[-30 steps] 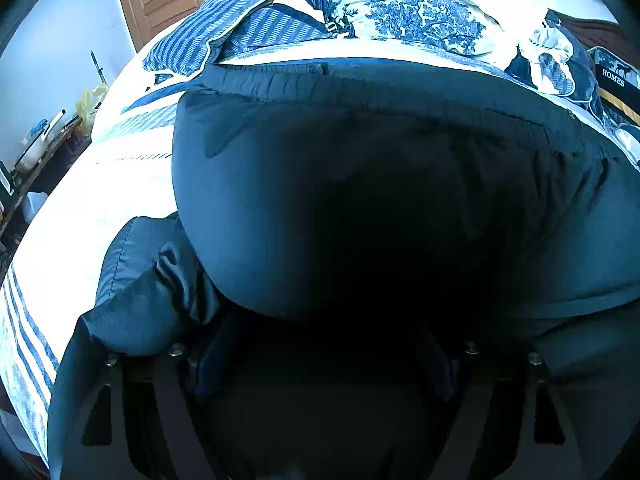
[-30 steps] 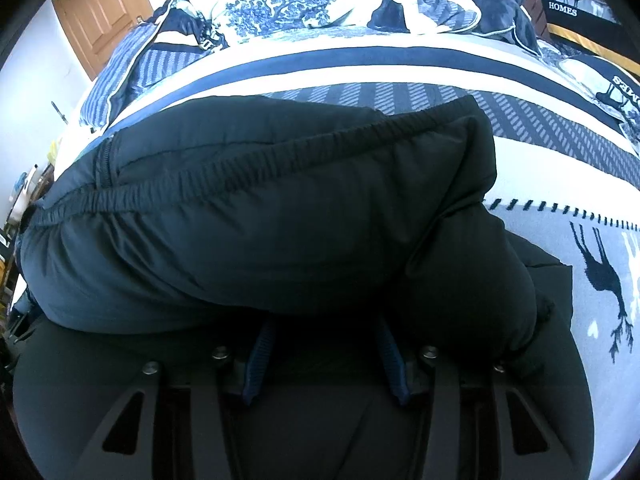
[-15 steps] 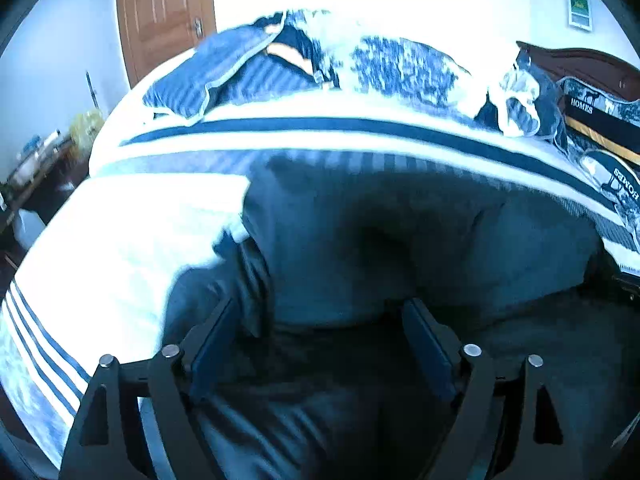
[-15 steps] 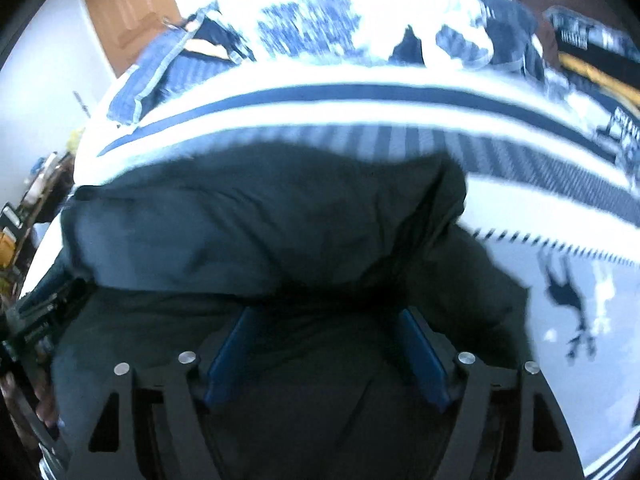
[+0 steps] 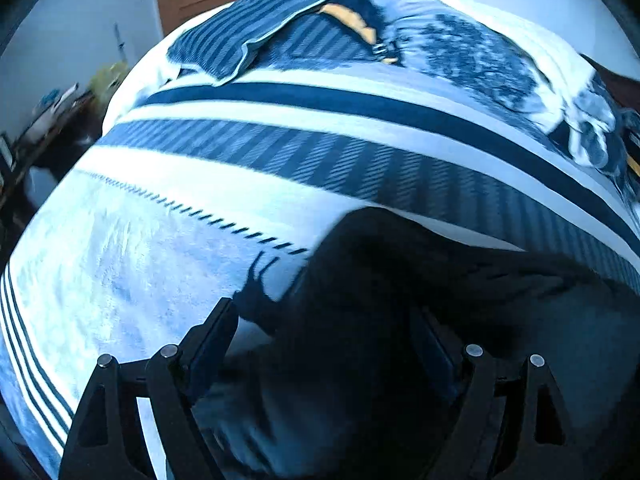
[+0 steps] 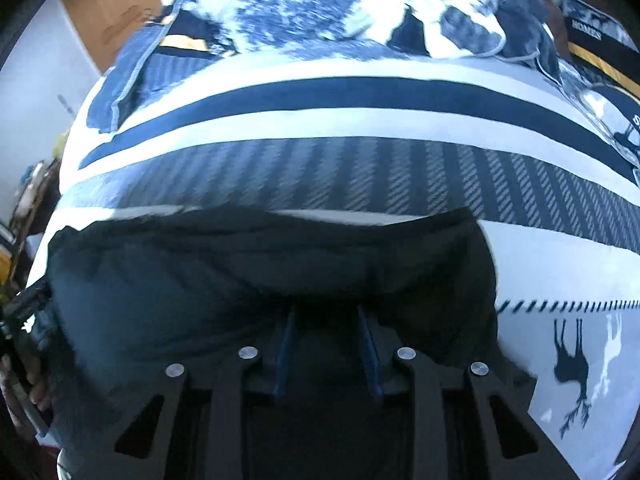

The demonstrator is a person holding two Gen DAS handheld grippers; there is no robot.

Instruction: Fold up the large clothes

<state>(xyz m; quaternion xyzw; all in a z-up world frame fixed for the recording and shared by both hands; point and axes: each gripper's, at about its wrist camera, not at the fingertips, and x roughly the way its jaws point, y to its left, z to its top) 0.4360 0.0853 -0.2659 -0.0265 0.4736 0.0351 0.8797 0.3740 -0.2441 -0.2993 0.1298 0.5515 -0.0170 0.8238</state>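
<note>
Dark jacket (image 6: 240, 280) on striped bedspread (image 6: 360, 184) — pillows (image 6: 304, 16) behind, seemingly.

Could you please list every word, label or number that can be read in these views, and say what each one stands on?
"HOMES": on the dark cushion at the far right of the bed, right wrist view.
A single pale letter at the right edge, on another dark cushion: cut off, unreadable.
Left wrist view: no readable text.

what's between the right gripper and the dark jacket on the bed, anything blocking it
Nothing visible. The dark jacket lies on the striped bedspread directly at the right gripper, whose jaws are closing with the jacket's fabric already between them. No other item sits between the two.
</note>
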